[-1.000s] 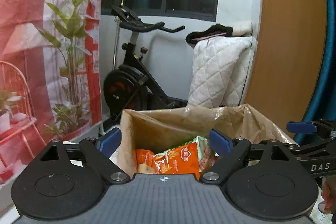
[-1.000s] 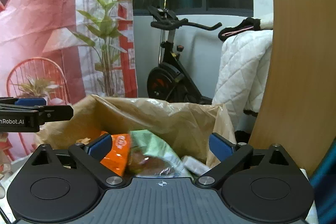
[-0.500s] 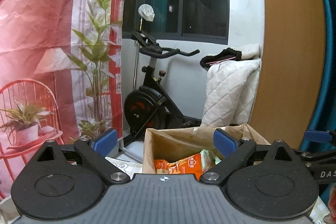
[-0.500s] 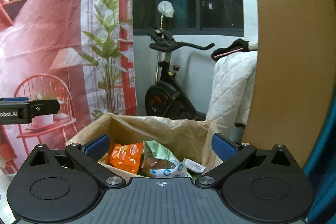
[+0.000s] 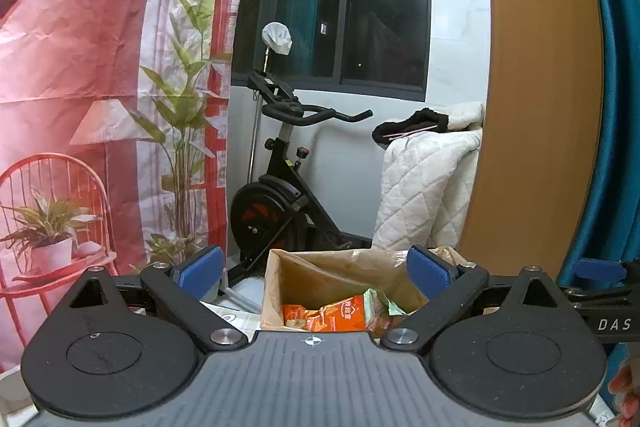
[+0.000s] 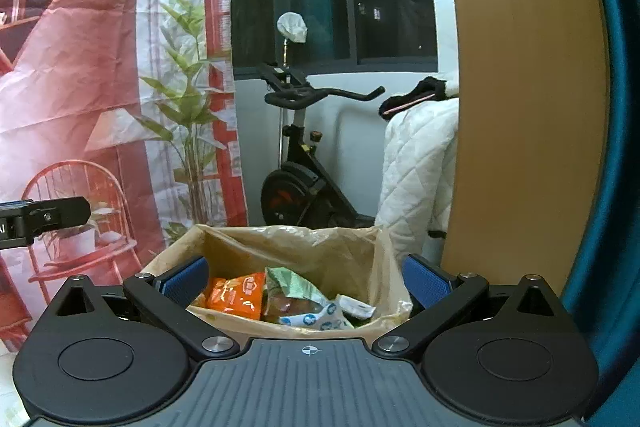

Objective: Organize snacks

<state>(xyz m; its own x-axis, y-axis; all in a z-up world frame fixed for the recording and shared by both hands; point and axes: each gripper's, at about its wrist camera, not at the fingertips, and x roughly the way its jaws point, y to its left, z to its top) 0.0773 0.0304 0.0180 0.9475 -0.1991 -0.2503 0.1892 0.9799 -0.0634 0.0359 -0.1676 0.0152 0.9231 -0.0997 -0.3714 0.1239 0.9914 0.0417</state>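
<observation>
Both grippers have drawn back and risen from the open brown paper bag (image 6: pixel 296 247), which now sits smaller and lower in each view. Orange snack packets (image 6: pixel 236 293) and a green one (image 6: pixel 290 285) lie inside. Left gripper (image 5: pixel 316 273) and right gripper (image 6: pixel 304 279) stand spread wide, holding nothing. A black exercise bike (image 5: pixel 280 195) stands beyond.

The counter (image 5: pixel 236 319) wears a pale patterned cover, seen only in a small patch. A brown paper bag (image 5: pixel 320 277) stands open on it. Packets (image 6: pixel 236 291) lie inside the bag.
</observation>
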